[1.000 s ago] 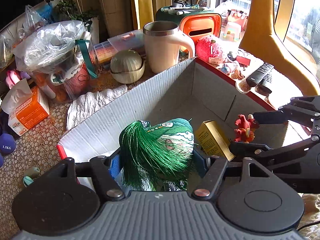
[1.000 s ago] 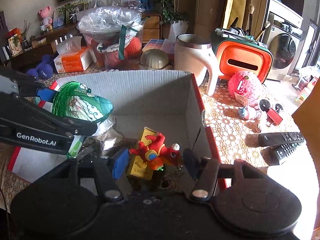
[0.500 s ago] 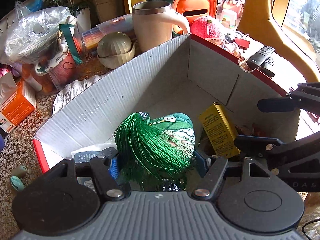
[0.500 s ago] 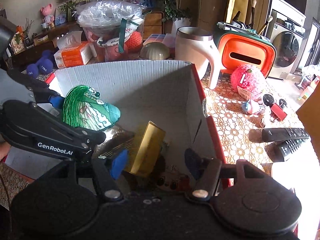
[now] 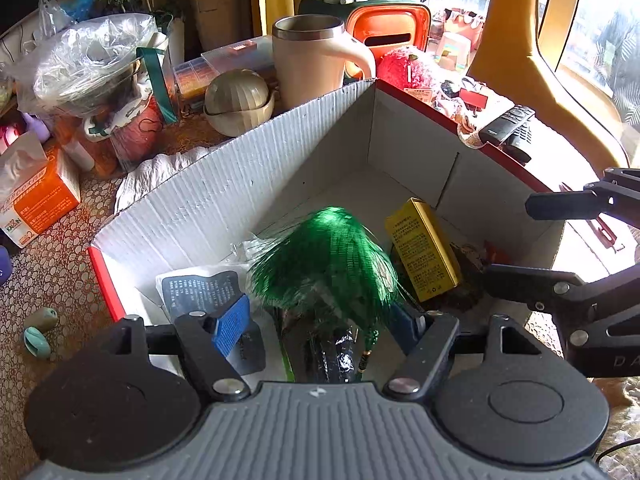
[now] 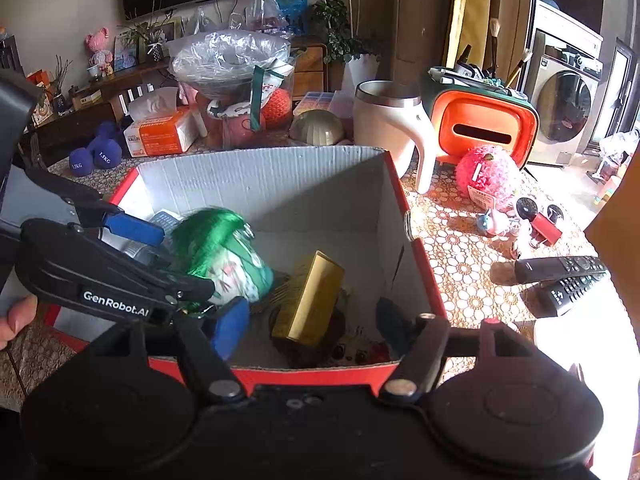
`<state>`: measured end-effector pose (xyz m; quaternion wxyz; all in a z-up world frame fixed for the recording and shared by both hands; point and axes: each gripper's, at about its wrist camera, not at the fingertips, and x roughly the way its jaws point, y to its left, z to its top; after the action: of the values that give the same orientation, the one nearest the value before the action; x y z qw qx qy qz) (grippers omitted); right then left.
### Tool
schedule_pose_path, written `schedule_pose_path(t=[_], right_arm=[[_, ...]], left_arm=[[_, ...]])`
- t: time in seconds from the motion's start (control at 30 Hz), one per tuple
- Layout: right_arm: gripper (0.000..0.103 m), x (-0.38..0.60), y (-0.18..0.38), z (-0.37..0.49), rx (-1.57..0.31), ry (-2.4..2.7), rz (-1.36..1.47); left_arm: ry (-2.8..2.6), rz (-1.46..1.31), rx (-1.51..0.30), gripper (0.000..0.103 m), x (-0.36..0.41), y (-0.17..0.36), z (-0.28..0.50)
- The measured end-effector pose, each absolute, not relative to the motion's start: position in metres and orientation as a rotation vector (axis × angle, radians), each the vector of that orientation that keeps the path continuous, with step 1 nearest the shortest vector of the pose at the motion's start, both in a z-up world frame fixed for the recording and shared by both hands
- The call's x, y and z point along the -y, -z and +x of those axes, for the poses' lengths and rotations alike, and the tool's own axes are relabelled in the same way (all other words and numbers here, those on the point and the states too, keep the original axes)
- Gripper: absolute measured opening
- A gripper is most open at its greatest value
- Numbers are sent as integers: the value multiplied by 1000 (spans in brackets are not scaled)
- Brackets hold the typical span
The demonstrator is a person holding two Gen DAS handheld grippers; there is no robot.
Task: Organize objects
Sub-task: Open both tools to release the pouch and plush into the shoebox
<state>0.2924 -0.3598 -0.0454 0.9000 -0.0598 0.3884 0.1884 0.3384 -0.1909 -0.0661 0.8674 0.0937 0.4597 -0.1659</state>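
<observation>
Left tool [image 5: 318, 320] spread around green tassel [image 5: 326, 260]

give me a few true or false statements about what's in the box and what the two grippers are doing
1. The yellow carton lies inside the cardboard box. True.
2. The left gripper is clamped shut on the green tassel ornament. False: its jaws stand apart and the blurred ornament is free between them, over the box floor.
3. The right gripper holds a red figurine. False: its jaws are open with nothing between them.
4. The two remote controls lie on the table outside the box. True.
5. The cream mug stands inside the box. False: it stands on the table behind the box's far wall.
</observation>
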Motion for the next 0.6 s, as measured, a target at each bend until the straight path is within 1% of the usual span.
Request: schedule_pose_path(t=[0.17,0.53,0.6], right_arm=[[73,357,33,278,-786,-399,-104],[73,330,5,241,-745,-444,-112],[76,322,-2,234,-732,-453,-118]], left_arm=[[357,174,-937,75,178,52,320],[373,133,-839,75,138,9,271],[371,126,-817,75,130,1,263]])
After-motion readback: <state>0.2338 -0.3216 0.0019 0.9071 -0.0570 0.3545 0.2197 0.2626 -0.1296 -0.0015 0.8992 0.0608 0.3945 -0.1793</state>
